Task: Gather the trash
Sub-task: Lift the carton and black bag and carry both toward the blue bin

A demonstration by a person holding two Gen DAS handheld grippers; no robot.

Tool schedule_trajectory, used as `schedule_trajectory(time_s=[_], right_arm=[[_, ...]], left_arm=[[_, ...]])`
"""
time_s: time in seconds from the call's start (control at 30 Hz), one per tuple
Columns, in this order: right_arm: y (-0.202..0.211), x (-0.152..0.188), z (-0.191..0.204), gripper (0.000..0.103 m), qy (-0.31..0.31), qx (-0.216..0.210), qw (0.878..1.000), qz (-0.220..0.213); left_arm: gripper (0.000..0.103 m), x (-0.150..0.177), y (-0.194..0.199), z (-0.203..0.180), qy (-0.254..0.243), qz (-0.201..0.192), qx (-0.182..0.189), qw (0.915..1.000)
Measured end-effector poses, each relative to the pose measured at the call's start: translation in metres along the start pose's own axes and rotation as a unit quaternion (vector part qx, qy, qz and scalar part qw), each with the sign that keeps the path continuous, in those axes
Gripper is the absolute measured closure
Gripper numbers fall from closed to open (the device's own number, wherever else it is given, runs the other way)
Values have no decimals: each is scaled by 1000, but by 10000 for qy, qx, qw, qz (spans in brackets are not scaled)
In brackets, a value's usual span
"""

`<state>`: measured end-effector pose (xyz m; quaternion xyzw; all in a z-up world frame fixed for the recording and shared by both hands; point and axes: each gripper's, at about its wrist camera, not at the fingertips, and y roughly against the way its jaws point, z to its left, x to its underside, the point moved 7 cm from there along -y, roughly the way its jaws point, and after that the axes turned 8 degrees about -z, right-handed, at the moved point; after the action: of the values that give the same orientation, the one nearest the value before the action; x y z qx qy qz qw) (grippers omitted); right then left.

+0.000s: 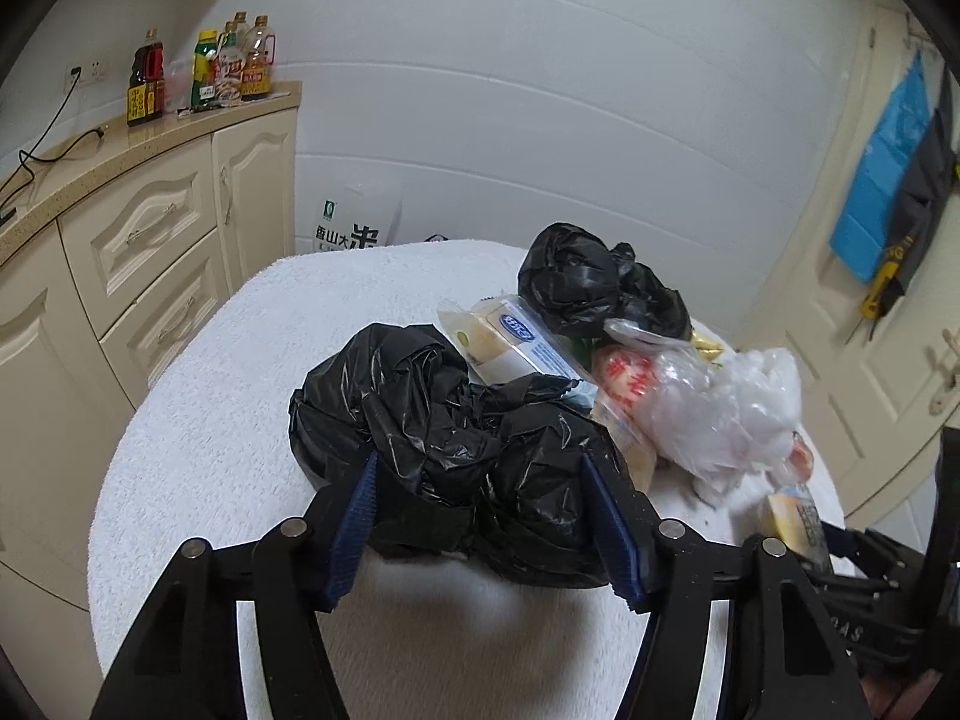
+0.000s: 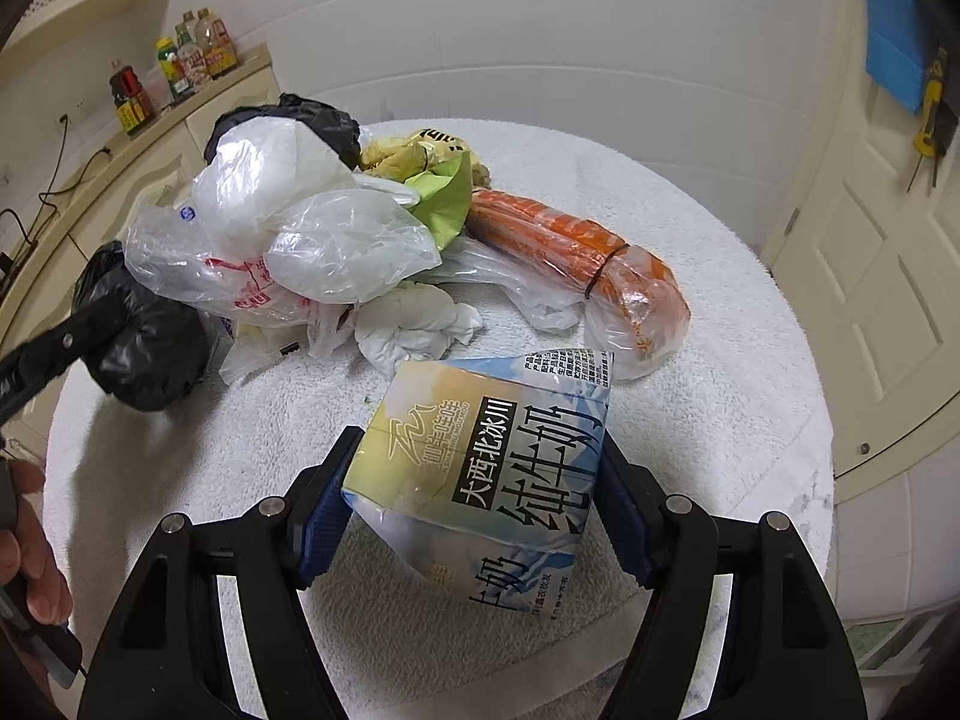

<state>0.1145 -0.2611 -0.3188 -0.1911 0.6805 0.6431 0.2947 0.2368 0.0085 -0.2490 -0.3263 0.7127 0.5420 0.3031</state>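
Bags [image 2: 282,222], wrappers [image 1: 516,342] heaped beyond carton [image 2: 486,480]

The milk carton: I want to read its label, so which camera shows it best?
The right wrist view: the milk carton fills the frame's centre, printed face up, between the right claw's pads. The left wrist view shows only a small edge of it at lower right.

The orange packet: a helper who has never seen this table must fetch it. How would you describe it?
On the round white-towelled table, look at the side of the trash pile away from the kitchen counter. Beside the clear plastic bags lies the orange packet, long, in clear wrap, cinched by a thin black band; nothing else there is orange.
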Motion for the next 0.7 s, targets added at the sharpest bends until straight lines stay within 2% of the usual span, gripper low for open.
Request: schedule_trajectory(time_s=[0.33,0.53,0.7], right_arm=[[16,-3,-3,30,-115,-69,9997,-183],[40,-8,-10,30,-299,-185,9982,-490],[66,-17,-22,31,-438,-275,9955,-790]], left_arm=[[44,8,49,-10,-65,-286,59,9996],[44,-4,100,-28,-290,-743,65,9968],[43,-15,142,-58,-483,-1171,198,9917]])
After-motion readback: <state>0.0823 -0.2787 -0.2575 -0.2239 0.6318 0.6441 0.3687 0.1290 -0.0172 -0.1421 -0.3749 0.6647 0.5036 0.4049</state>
